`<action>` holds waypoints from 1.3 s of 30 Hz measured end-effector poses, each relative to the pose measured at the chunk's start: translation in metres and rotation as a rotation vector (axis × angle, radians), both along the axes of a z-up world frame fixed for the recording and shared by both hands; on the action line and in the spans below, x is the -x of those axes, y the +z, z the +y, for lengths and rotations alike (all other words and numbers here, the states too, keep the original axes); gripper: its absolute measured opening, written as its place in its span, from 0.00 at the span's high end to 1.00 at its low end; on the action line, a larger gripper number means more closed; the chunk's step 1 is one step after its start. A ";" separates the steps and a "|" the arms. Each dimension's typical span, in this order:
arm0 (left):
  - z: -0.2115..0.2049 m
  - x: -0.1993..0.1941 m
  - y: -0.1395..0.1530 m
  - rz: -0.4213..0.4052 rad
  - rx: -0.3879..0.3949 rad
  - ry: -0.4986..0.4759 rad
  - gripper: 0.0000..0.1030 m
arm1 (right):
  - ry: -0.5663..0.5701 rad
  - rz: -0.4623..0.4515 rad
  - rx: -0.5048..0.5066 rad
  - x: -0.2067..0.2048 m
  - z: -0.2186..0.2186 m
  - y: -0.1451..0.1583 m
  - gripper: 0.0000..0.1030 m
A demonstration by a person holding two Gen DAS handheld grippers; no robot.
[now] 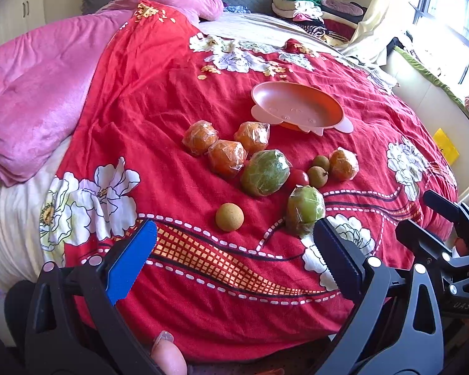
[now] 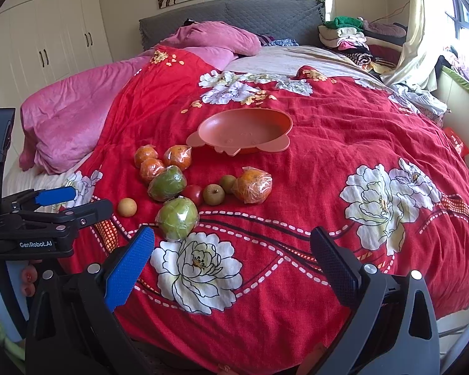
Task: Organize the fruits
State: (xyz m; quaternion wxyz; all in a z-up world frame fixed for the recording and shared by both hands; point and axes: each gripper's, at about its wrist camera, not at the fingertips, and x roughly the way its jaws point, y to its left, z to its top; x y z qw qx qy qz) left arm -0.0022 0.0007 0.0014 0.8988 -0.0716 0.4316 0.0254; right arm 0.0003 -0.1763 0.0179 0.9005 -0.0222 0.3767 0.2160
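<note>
An empty pink bowl [image 1: 297,106] [image 2: 244,129] lies on the red floral bedspread [image 1: 172,93]. In front of it sit several plastic-wrapped oranges [image 1: 226,156] [image 2: 253,186], two wrapped green fruits [image 1: 265,172] [image 1: 305,207] [image 2: 178,218], a red tomato [image 1: 298,177] [image 2: 194,193], small brown fruits [image 1: 317,175] [image 2: 213,194] and a round tan fruit [image 1: 229,216] [image 2: 127,207]. My left gripper [image 1: 234,256] is open and empty, just short of the tan fruit. My right gripper [image 2: 231,261] is open and empty, over the bedspread to the right of the near green fruit.
A pink blanket [image 1: 31,93] is bunched on the bed's left side. Folded clothes [image 2: 353,37] are stacked at the far right by the grey headboard [image 2: 234,15]. White wardrobes [image 2: 47,47] stand to the left, a window [image 1: 447,9] to the right.
</note>
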 end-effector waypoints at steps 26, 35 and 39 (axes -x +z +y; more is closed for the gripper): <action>-0.004 -0.001 -0.002 0.007 0.004 -0.003 0.09 | 0.005 -0.003 0.007 0.001 0.004 -0.004 0.04; 0.007 -0.005 -0.008 0.030 0.019 0.010 0.09 | 0.016 0.005 0.008 0.000 0.010 -0.007 0.04; 0.015 -0.008 -0.013 0.046 0.030 0.006 0.09 | 0.034 0.018 0.014 -0.003 0.015 -0.011 0.04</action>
